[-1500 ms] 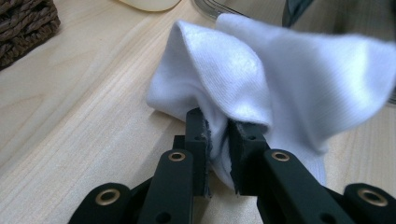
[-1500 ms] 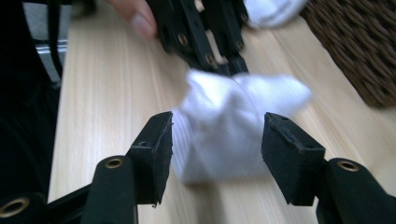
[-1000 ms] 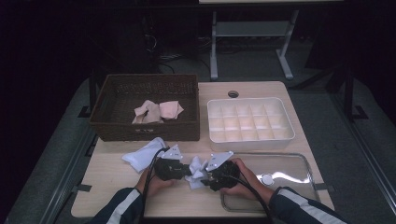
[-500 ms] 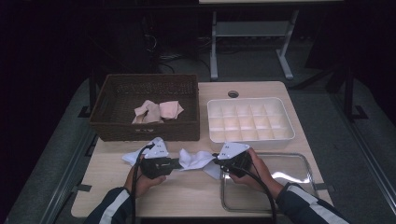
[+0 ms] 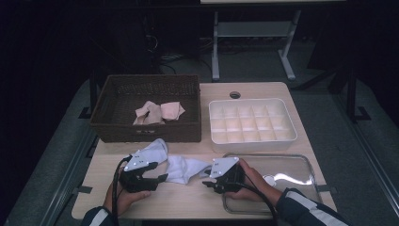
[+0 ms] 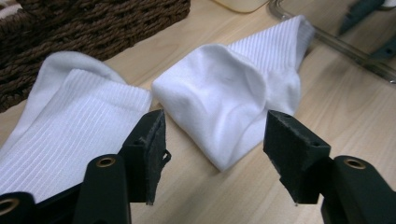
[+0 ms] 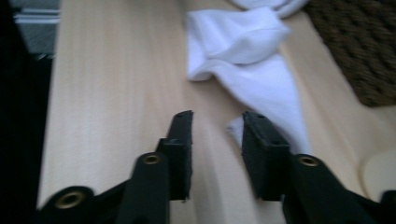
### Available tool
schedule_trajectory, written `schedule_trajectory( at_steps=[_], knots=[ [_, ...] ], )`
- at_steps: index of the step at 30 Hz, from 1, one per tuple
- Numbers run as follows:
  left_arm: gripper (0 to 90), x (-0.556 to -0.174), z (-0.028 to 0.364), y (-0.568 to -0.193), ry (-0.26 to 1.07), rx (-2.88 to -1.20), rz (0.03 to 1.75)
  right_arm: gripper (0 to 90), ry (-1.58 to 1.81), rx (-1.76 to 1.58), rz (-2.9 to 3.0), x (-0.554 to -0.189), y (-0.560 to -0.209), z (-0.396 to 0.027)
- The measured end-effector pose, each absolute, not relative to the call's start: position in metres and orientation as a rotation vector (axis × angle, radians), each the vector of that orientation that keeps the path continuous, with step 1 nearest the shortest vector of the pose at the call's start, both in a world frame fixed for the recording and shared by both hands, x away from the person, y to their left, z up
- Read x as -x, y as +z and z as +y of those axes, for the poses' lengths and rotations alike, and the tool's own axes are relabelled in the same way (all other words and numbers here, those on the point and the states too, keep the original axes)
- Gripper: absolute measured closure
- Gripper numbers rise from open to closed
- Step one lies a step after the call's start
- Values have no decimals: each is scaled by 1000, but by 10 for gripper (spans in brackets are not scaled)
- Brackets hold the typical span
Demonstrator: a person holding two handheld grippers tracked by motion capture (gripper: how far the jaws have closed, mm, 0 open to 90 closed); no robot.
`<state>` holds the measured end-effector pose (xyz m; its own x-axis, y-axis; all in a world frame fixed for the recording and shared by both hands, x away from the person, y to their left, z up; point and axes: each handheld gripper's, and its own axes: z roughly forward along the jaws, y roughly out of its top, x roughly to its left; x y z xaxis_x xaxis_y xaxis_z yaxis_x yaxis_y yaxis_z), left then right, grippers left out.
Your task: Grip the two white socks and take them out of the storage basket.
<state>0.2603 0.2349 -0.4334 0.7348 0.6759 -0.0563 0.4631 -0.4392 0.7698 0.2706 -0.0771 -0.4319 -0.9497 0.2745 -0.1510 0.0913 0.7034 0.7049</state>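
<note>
Two white socks lie on the wooden table. One sock (image 5: 186,167) (image 6: 219,102) (image 7: 261,79) is stretched between my grippers; the other (image 5: 155,148) (image 6: 70,121) lies beside the basket. My left gripper (image 5: 158,178) (image 6: 212,126) is open, its jaws having just been opening, with the sock's folded end just ahead of the gap and untouched. My right gripper (image 5: 207,179) (image 7: 215,121) is open too, its jaws also having just been opening. The sock's tip rests by its right fingertip (image 7: 257,126), and nothing is pinched.
A dark wicker basket (image 5: 146,132) with pink-beige socks (image 5: 157,112) stands at the back left. A white compartment tray (image 5: 292,127) sits at the back right. A clear tray (image 5: 291,165) lies under my right hand. The table's front edge is close.
The grippers were close together on a bunched sock, then drew apart and stretched it. Now both have opened and the sock lies loose on the table.
</note>
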Motion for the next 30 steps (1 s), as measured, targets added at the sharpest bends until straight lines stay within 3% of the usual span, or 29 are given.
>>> schedule_trajectory(
  at_steps=[5, 7, 16, 17, 18, 21, 23, 24, 25, 26, 27, 30],
  knots=[
    [340, -265, 212, -432, 321, -2155, 745, 503, 1042, -496, 2650, -289, -438, -85],
    [403, -268, 197, -432, 282, -2171, 680, 489, 1021, -521, 2653, -295, -442, -86],
    [453, -290, 172, -449, 253, -2259, 659, 470, 978, -646, 2684, -314, -455, -86],
    [460, -293, 171, -450, 242, -2258, 669, 482, 977, -661, 2689, -315, -457, -84],
    [545, -297, 171, -453, 232, -2262, 684, 505, 969, -647, 2699, -316, -459, -82],
    [662, -300, 172, -456, 212, -2271, 694, 540, 952, -629, 2709, -318, -461, -81],
    [702, -302, 173, -458, 210, -2277, 700, 577, 978, -654, 2724, -319, -462, -81],
    [799, -302, 173, -458, 217, -2286, 685, 667, 987, -655, 2729, -319, -462, -82],
    [832, -302, 173, -458, 217, -2286, 685, 667, 987, -655, 2729, -319, -462, -82],
    [856, -301, 175, -454, 230, -2269, 677, 775, 993, -665, 2725, -320, -462, -83],
    [867, -300, 178, -450, 228, -2260, 672, 818, 997, -664, 2714, -320, -461, -84],
    [875, -295, 190, -436, 262, -2180, 691, 830, 1051, -667, 2624, -318, -452, -89]
  ],
)
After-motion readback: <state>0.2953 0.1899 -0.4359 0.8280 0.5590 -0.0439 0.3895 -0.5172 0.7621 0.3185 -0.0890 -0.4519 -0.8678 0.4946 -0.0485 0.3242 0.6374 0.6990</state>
